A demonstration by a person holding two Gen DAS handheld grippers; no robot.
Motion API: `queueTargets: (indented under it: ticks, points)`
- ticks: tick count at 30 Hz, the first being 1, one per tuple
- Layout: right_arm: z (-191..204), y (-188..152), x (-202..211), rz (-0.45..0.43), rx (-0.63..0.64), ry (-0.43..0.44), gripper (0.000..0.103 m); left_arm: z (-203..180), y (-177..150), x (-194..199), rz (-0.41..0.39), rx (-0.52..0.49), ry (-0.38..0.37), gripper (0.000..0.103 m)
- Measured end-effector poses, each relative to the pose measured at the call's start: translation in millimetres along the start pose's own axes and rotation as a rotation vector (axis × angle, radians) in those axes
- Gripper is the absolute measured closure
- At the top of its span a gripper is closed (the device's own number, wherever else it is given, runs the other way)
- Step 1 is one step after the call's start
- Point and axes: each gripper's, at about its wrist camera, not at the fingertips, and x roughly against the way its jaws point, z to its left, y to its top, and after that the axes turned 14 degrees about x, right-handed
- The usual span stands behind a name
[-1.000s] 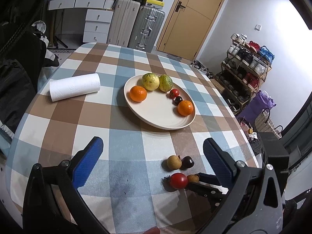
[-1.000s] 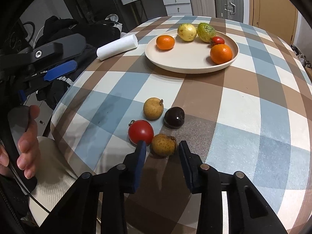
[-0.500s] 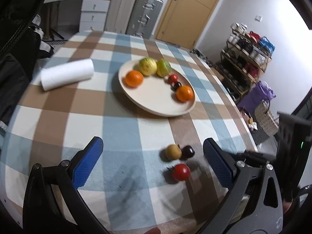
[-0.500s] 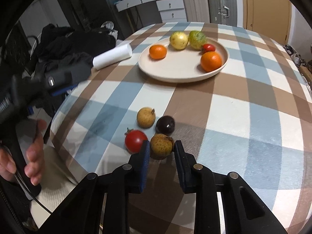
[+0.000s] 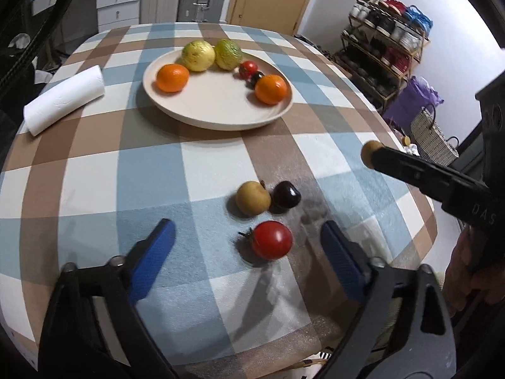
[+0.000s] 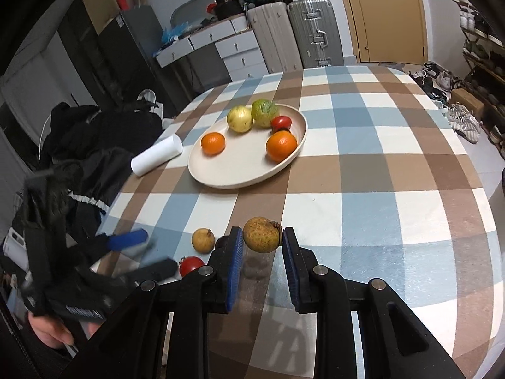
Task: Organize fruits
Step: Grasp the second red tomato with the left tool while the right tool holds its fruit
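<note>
While left fingers (image 5: 246, 249) gape empty, right fingers (image 6: 262, 246) pinch brown fruit (image 6: 262, 234) — centred between pads.

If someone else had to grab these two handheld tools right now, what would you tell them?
Right tool: shut on the brown fruit, lifted above the table.
Left tool: open, empty, hovering near the red tomato.
Plate: holds two oranges, a yellow fruit, a green fruit, a small tomato and a dark fruit.
Left on the cloth: the red tomato, a tan fruit and a dark plum.
Next, probably: carry the brown fruit to the plate, then fetch the other three.
</note>
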Motion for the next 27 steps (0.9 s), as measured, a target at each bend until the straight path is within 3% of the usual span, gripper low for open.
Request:
queueTargets:
  ticks: [4, 6, 7, 9, 11, 21, 27]
  points:
    - [1, -1, 3, -0.005, 0.002, 0.007, 0.077, -2, -3, -8, 0.038, -0.019, 0.012, 0.033]
    - [1, 0, 5, -0.009, 0.002, 0.01, 0.077, -3, -4, -11, 0.058, -0.024, 0.005, 0.047]
    - [1, -1, 5, -0.011, 0.002, 0.012, 0.077, -4, -5, -12, 0.064, -0.031, 0.0, 0.05]
    - [1, 0, 6, -0.014, 0.002, 0.016, 0.077, -7, -8, -13, 0.074, -0.052, -0.01, 0.067]
    - [2, -1, 6, -0.015, 0.004, 0.017, 0.077, -11, -10, -14, 0.077, -0.076, -0.021, 0.072]
    - [3, 0, 6, -0.017, 0.004, 0.014, 0.077, -14, -10, 0, 0.059, -0.08, -0.064, 0.074]
    - [1, 3, 6, -0.027, -0.007, 0.022, 0.077, -5, 24, 26, 0.008, -0.026, -0.126, 0.074]
